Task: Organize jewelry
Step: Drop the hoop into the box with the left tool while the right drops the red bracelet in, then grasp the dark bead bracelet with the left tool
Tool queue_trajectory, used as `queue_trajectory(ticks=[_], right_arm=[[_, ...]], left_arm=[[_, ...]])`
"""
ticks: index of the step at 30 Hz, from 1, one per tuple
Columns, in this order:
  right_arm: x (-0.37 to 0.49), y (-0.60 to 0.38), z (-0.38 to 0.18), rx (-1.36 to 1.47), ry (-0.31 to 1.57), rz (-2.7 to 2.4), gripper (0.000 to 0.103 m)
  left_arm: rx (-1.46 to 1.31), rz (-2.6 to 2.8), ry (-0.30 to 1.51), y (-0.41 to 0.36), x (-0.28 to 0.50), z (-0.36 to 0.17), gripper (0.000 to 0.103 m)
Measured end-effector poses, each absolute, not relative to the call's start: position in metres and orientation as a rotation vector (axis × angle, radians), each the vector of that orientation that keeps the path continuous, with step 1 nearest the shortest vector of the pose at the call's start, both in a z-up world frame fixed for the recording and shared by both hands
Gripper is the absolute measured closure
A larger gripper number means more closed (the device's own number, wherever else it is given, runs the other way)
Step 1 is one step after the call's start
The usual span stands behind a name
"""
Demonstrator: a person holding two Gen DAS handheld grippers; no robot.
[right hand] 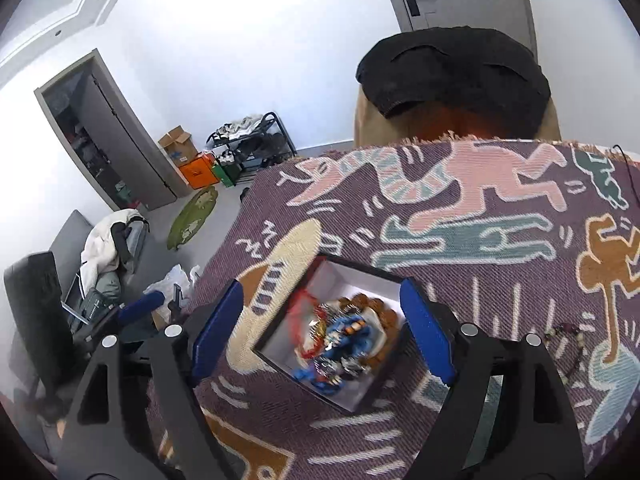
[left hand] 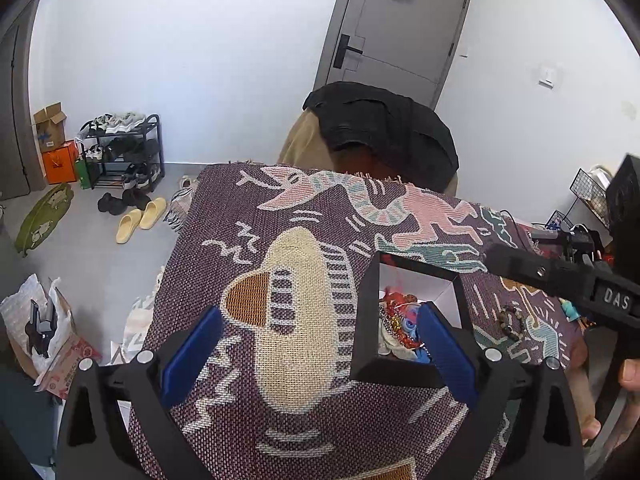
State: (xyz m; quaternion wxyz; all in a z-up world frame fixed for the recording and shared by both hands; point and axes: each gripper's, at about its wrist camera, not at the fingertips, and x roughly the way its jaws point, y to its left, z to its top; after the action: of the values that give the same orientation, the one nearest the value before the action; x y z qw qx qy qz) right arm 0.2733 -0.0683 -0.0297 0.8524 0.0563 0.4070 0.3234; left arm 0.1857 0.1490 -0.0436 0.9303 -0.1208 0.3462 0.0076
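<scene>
The black box (right hand: 332,336) with white inner walls stands on a woven cloth (right hand: 500,280) of purple color with pink, teal and cream figures, and it holds a mixed heap of jewelry (right hand: 340,336): red cord, blue pieces, brown beads and some shiny metal parts, a little blurred. The right gripper (right hand: 324,332) hangs above this box with both blue fingers spread wide, nothing between them. The left gripper (left hand: 320,356) is also spread wide and holds nothing; its right finger (left hand: 444,356) is in front of the near corner of the box (left hand: 370,320). A bracelet of dark beads (left hand: 512,320) lies on the cloth just right of the box, apart from it. The far edge of the cloth is near a chair with a black garment (left hand: 384,124); the left edge drops to the grey floor (left hand: 100,248).
</scene>
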Motion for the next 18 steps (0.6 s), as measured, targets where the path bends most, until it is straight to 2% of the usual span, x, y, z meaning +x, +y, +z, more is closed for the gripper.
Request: queue_trajectory(ticks=[18], right_arm=[[0.261,-0.194,-0.048,0.211,0.861,0.494,0.021]], left_arm=[[-0.182,-0.081,0.715,0.078,0.209,-0.036,0.009]])
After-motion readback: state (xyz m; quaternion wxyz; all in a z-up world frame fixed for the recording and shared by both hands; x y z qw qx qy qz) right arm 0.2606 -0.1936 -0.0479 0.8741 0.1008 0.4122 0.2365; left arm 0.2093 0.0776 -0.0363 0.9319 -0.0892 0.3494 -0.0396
